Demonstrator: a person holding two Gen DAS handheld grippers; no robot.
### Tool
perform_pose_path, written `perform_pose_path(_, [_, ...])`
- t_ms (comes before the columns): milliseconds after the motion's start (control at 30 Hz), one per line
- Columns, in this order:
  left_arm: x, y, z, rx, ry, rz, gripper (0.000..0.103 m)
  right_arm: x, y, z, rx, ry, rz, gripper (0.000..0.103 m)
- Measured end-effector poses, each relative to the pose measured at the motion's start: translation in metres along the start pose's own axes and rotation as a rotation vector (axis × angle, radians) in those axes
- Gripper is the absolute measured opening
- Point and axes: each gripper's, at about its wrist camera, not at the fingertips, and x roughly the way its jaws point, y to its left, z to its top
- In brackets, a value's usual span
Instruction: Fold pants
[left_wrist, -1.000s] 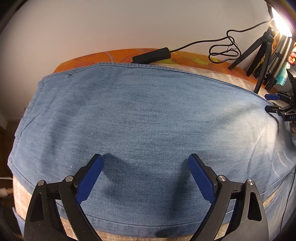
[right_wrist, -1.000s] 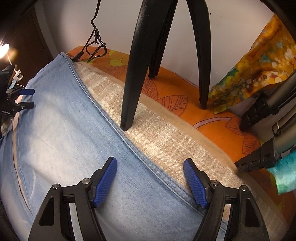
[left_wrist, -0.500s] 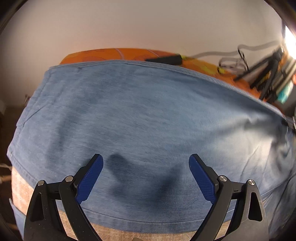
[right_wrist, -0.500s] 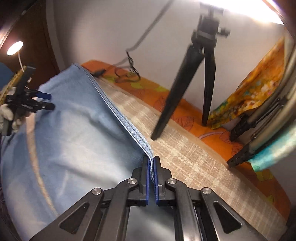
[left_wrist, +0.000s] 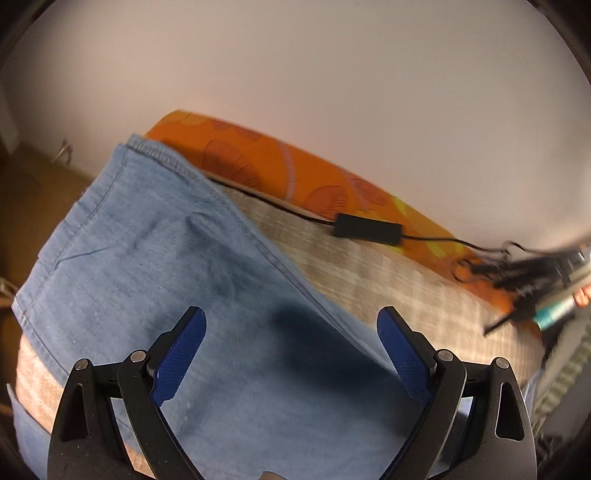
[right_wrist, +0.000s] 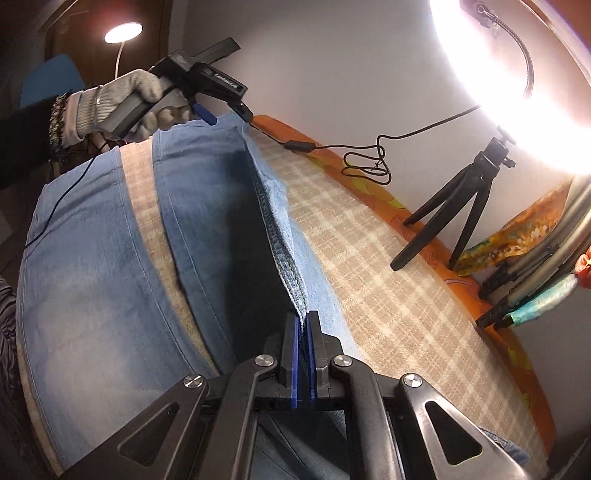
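The left gripper (left_wrist: 291, 350) hovered over the pants (left_wrist: 155, 266), its fingers (left_wrist: 181, 354) wide apart. The pants lay on the checked bed (right_wrist: 388, 258); the right gripper (right_wrist: 303, 332) pinched their raised seam.

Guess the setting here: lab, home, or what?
Probably a home room set up for recording. Jeans lie on a bed-like surface with an orange sheet, a lit ring light and a small tripod beside it, and a lamp behind.
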Motion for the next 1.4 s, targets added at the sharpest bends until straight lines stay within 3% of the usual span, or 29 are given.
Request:
perform_pose_path(267, [0.027,0.031,0.016,-0.116,0.001,0.069,0.092,-0.002,-0.002,-0.003,0.000,0.000,0.002,0.001])
perform_pose_path(333, [0.029,0.038,0.019,-0.143,-0.005,0.071,0.076,-0.001,-0.001,-0.003,0.001,0.002,0.000,0.001])
perform_pose_path(367, [0.030,0.039,0.019,-0.149,-0.007,0.066,0.056,-0.001,-0.002,-0.003,0.004,0.001,-0.001,0.001])
perform_pose_path(400, [0.031,0.042,0.019,-0.149,-0.012,0.048,0.024,-0.001,-0.002,-0.003,0.006,0.002,-0.002,0.001])
perform_pose_path(433, [0.030,0.044,0.019,-0.143,-0.022,0.011,0.008,-0.001,-0.001,-0.003,0.005,0.002,-0.005,0.001])
perform_pose_path(467, [0.029,0.045,0.017,-0.135,-0.043,-0.028,0.004,-0.001,-0.001,-0.002,0.004,0.003,-0.008,0.001])
perform_pose_path(600, [0.007,0.042,0.010,-0.054,-0.181,-0.067,0.004,-0.004,-0.001,-0.001,0.002,-0.001,-0.038,0.001])
perform_pose_path(933, [-0.053,0.047,-0.006,0.023,-0.292,-0.133,0.003,-0.039,-0.004,0.013,0.014,-0.041,-0.144,0.001])
perform_pose_path(1400, [-0.164,0.083,-0.087,0.026,-0.396,-0.181,0.003,-0.105,0.067,0.001,-0.083,-0.035,-0.155,0.001])
